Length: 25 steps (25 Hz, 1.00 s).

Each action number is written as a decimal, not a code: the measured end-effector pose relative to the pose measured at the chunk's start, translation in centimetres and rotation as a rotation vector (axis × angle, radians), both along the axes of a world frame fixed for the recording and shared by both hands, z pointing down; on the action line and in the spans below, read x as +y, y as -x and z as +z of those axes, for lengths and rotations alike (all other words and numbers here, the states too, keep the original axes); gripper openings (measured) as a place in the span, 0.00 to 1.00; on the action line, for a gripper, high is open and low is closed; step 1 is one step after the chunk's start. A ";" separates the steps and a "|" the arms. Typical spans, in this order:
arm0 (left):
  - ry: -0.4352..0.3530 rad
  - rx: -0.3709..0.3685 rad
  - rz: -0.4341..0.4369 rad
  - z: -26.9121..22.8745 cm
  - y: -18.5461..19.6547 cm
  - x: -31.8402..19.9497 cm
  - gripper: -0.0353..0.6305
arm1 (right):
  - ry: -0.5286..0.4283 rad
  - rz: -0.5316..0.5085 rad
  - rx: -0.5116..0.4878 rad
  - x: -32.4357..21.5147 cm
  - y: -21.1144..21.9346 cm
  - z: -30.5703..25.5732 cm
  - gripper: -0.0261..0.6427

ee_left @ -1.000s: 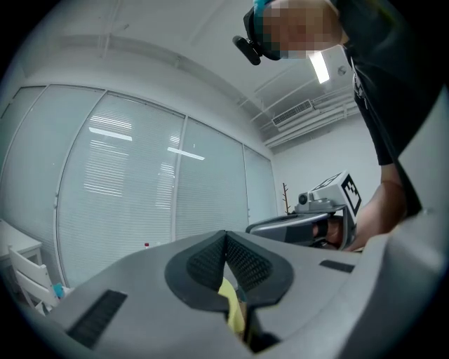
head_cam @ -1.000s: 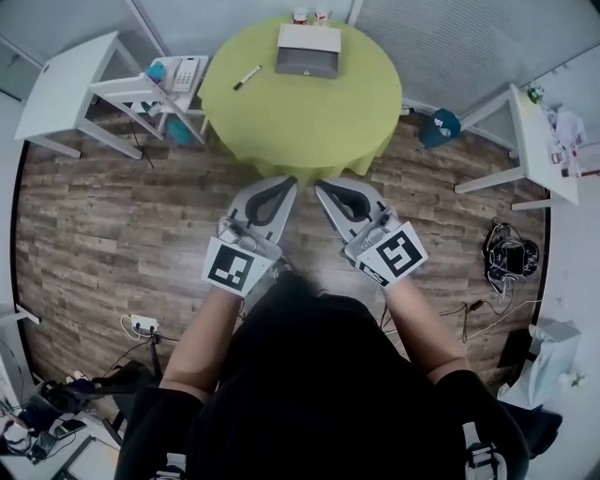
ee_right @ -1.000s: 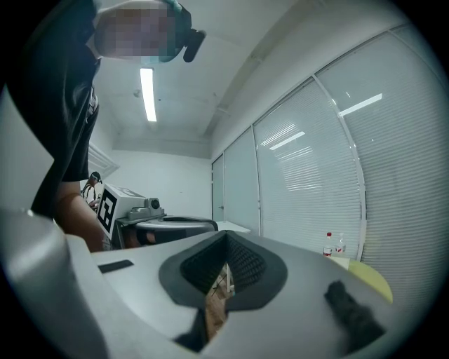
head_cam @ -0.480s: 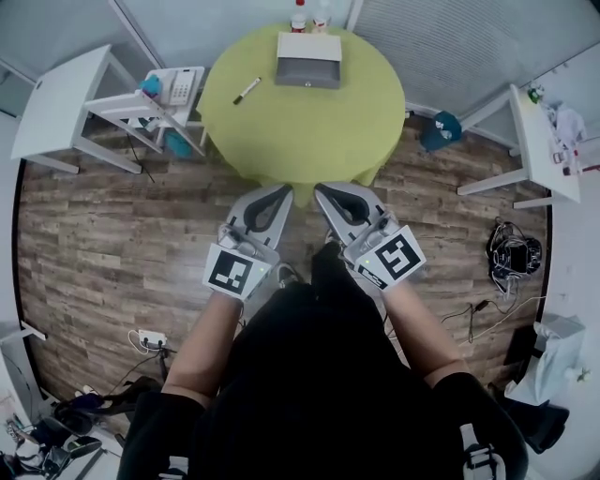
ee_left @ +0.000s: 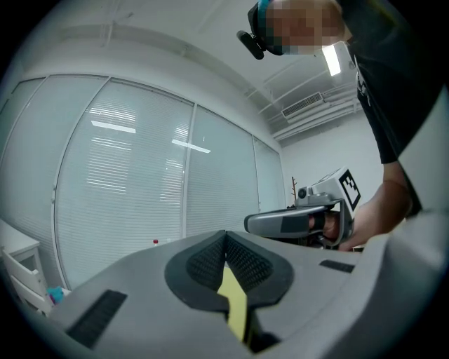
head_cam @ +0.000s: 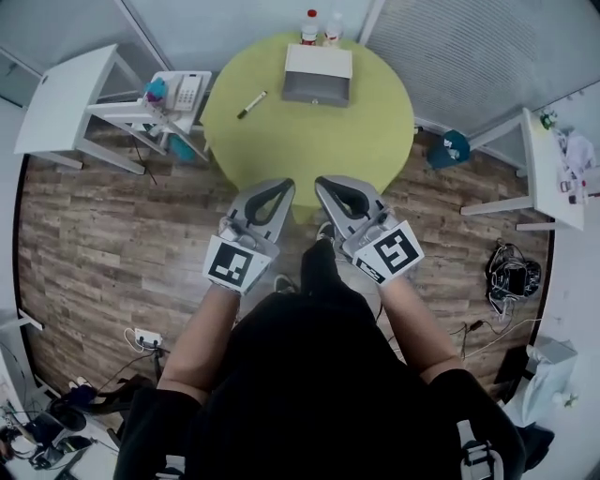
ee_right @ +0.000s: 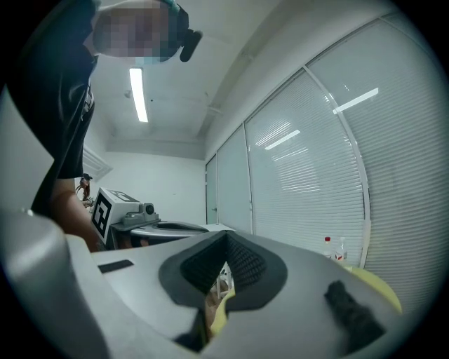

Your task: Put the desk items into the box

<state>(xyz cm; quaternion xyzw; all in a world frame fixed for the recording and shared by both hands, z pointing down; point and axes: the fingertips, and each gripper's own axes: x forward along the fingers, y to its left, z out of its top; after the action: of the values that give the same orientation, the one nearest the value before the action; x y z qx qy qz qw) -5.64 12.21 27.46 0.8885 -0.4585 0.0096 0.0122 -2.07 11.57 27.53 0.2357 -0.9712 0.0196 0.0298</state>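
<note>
At the far left a white stand (head_cam: 141, 94) holds a pale, blocky telephone (head_cam: 188, 91); neither belongs to the step in hand. That step looks like the approach, with nothing picked up and the person standing short of the round table (head_cam: 309, 141). Its yellow-green cloth lies smooth and matte over a plank floor (head_cam: 103, 234) of grey-brown wood grain. On the cloth's left part lies the marker pen (head_cam: 250, 104), a slim dark stick with a pale end, flat and slanted, near the box but not touching it. The left gripper (head_cam: 284, 184) hangs over the table's near edge, its grey plastic jaws pressed together on nothing, their ribbed black pads meeting at the tip. Further back sits the box (head_cam: 317, 75), rectangular, grey in front and white above; whether it stands open I cannot tell. The right gripper (head_cam: 322, 182) is likewise closed and empty, just beside its twin. Behind the box stand two small bottles (head_cam: 320, 27). The next move probably calls for reaching forward and parting one pair of jaws to take the thin pen across its barrel.
</note>
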 end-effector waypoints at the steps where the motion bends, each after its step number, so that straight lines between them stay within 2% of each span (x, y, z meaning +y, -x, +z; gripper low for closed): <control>1: -0.004 0.000 -0.005 0.1 0.0 -1.1 0.07 | 0.000 -0.004 0.000 -1.1 0.1 0.2 0.06; 11: 0.037 -0.005 -0.062 1.9 -0.2 -11.1 0.07 | 0.044 -0.065 0.013 -11.1 0.4 2.5 0.06; 25: 0.054 -0.011 -0.161 3.8 -0.8 -21.6 0.07 | 0.071 -0.170 0.010 -21.8 0.3 4.5 0.06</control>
<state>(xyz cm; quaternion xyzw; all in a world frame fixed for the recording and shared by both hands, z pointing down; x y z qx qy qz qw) -4.87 -9.37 31.21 0.8482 -0.5280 0.0259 0.0345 -2.41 -10.23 32.01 0.1514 -0.9862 0.0501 0.0445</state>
